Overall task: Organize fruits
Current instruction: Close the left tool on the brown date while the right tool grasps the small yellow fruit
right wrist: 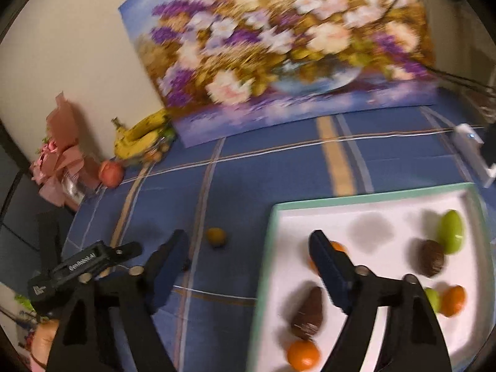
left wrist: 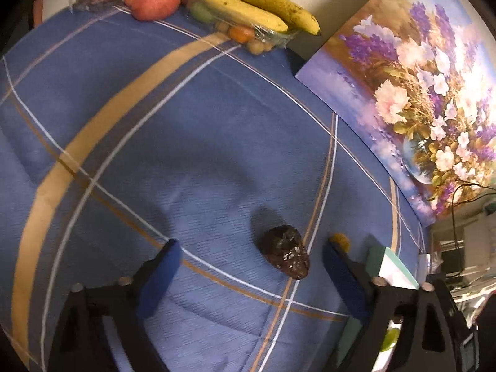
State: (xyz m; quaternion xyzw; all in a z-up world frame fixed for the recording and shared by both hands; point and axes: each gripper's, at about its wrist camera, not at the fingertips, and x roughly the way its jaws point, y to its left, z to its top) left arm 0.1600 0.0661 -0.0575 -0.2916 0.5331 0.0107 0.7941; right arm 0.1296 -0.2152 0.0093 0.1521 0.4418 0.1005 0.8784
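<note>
Now the left gripper [left wrist: 251, 252] hangs over the blue checked cloth [left wrist: 198, 142] with its jaws spread, and the dark wrinkled fruit [left wrist: 286, 255] lies between the fingers, nearer the right one, with neither pad touching it. Nothing is gripped yet. Off-centre like that, a closing jaw could nudge the fruit sideways and roll it on the soft cloth instead of pinching it. Just past the right finger sits a small yellow fruit [left wrist: 340, 240], close enough to get knocked.

Over on the other side, the right gripper [right wrist: 248, 248] is unclenched and empty, straddling the green-rimmed white tray [right wrist: 365, 200]; one finger lies over the tray's fruit, by a small orange [right wrist: 338, 246]. That picture is smeared, so a careless sweep there could scatter what is already sorted.
</note>
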